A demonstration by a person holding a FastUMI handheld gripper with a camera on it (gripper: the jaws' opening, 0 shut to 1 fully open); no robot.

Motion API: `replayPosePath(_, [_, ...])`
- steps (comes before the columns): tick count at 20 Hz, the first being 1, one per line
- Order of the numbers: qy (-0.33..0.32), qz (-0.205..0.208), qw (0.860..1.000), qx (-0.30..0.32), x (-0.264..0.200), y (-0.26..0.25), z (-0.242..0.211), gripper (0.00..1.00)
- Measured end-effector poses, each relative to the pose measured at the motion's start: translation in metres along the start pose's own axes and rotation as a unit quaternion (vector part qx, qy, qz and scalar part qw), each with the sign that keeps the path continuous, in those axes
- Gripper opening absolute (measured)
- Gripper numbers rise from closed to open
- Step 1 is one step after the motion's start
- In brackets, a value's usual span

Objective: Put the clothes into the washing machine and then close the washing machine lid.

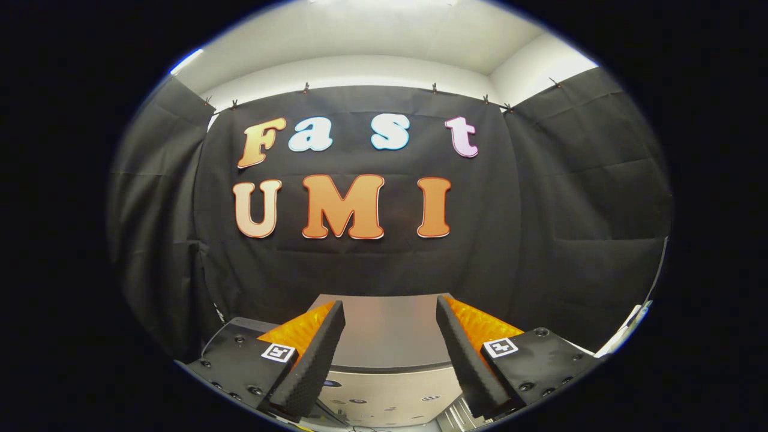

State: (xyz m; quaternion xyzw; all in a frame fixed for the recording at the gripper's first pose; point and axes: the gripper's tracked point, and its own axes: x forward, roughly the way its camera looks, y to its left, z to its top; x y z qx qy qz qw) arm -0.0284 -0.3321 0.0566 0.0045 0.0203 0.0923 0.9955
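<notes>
You have one washing machine (384, 336) before you, and it serves as the reference for everything else here. Its flat grey lid lies down and level across the top, with a dark seam running along the lid's front edge. Below that seam sits one pale control panel (384, 399), facing you, carrying a row of small dark buttons and marks too small to make out.

You hold one gripper (390, 315), with two fingers. They stand wide apart, spread over the machine's lid, one toward each side of it, tips pointing at the far edge. Nothing lies between them; you see bare lid in the gap. Neither finger visibly presses on the lid or anything else, so the gripper is released and carries nothing. Whether the fingers hover above the lid or brush it, you cannot tell from this angle.

Each finger mount bears one small square marker, two in all.

Behind the machine hangs the black cloth wall (540, 240), pinned along its top edge by several small clips, with more cloth to either side of the machine. Above the cloth runs a white wall and ceiling (384, 42).

To the right of the machine, past the right finger, one pale object (627, 333) shows partly; you cannot identify it.
</notes>
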Motion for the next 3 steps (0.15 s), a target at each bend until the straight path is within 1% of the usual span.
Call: replayPosePath(3, [-0.006,0.003,1.0,0.009,-0.0061,0.0049,-0.0009,0.98])
